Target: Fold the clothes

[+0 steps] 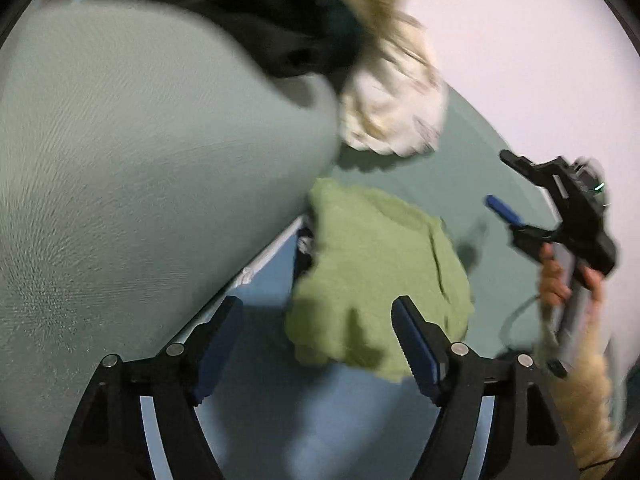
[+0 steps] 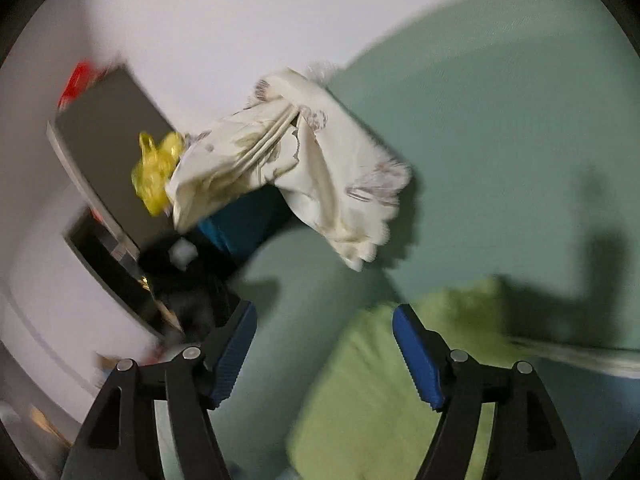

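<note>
Currently both tools are wide and empty: left tool [image 1: 318,344], right tool [image 2: 324,344]. Green towel [image 1: 376,280] sits bunched at the edge of the bed [image 1: 140,160], partly overhanging. Cream printed cloth [image 2: 304,168] lies crumpled farther back beside a dark clothes pile [image 1: 280,20]. Risks: towel slides off the edge; single-layer pinch on bunched terry; motion blur spoils aim.

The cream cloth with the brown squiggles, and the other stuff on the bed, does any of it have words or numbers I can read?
No readable text anywhere, in either view.
Cream cloth: the brown marks are a blurred printed pattern, not letters.
Green cloth: plain, no label showing.
Yellow bag and red thing: too blurred to tell.
Left claw and right claw: no markings visible.
</note>
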A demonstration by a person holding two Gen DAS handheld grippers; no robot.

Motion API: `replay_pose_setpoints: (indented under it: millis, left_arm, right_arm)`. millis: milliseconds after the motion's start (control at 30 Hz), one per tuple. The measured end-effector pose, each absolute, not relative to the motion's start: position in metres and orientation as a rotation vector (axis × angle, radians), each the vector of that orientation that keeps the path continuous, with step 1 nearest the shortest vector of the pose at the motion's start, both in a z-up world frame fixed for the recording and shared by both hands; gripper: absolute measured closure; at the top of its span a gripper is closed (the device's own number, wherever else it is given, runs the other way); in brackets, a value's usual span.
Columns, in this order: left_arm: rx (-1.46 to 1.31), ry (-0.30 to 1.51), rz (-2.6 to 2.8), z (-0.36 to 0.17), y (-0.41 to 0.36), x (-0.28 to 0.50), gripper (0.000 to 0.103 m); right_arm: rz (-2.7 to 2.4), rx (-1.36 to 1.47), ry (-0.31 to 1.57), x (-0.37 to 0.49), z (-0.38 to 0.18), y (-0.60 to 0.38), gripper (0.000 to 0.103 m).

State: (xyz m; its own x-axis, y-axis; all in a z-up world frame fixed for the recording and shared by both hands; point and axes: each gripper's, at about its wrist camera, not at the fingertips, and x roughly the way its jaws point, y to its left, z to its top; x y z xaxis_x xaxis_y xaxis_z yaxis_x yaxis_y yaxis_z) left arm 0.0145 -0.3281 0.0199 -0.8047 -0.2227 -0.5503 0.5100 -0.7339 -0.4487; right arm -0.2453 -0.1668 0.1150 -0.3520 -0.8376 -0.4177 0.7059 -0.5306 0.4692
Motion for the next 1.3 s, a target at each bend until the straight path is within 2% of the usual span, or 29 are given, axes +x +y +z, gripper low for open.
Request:
replay_pose_setpoints:
  millis: [67,133,267,333,567,667,833,1067,1300]
  left_arm:
    - [0.669,0.607,-2.514,0.029,-0.293,0.021,0.023]
    - [0.697,0.454,-2.545,0.033,-0.268,0.023,0.022]
    - [0.804,0.337,-2.509,0.043,-0.237,0.019,0.021]
    - [0.821,0.331,-2.476,0.052,-0.231,0.021,0.021]
    - [0.771,0.463,-2.475,0.088,-0.221,0.038,0.021]
    - [0.790,0.452,-2.461,0.095,-0.218,0.034,0.021]
    - [0.822,0.433,-2.437,0.107,-0.213,0.027,0.021]
    - [0.869,0.412,-2.406,0.114,-0.211,0.020,0.021]
    - [0.926,0.363,-2.395,0.117,-0.212,0.006,0.020]
  right_arm:
    - [-2.104,0.657,-0.102,-0.199,0.111,-0.127,0.020]
    - [-2.157,0.580,0.046,-0.159,0.104,-0.093,0.014]
    - [-2.195,0.592,0.240,-0.121,0.086,-0.062,0.011]
    - [-2.204,0.621,0.249,-0.116,0.082,-0.056,0.011]
    - [-2.129,0.715,0.020,-0.112,0.094,-0.034,0.011]
    - [-2.170,0.627,0.041,-0.097,0.100,-0.040,0.000]
    - [-2.161,0.617,0.116,-0.084,0.099,-0.061,0.000]
    - [-2.157,0.643,0.095,-0.086,0.099,-0.066,0.000]
    - [-2.163,0.626,0.169,-0.086,0.101,-0.069,0.000]
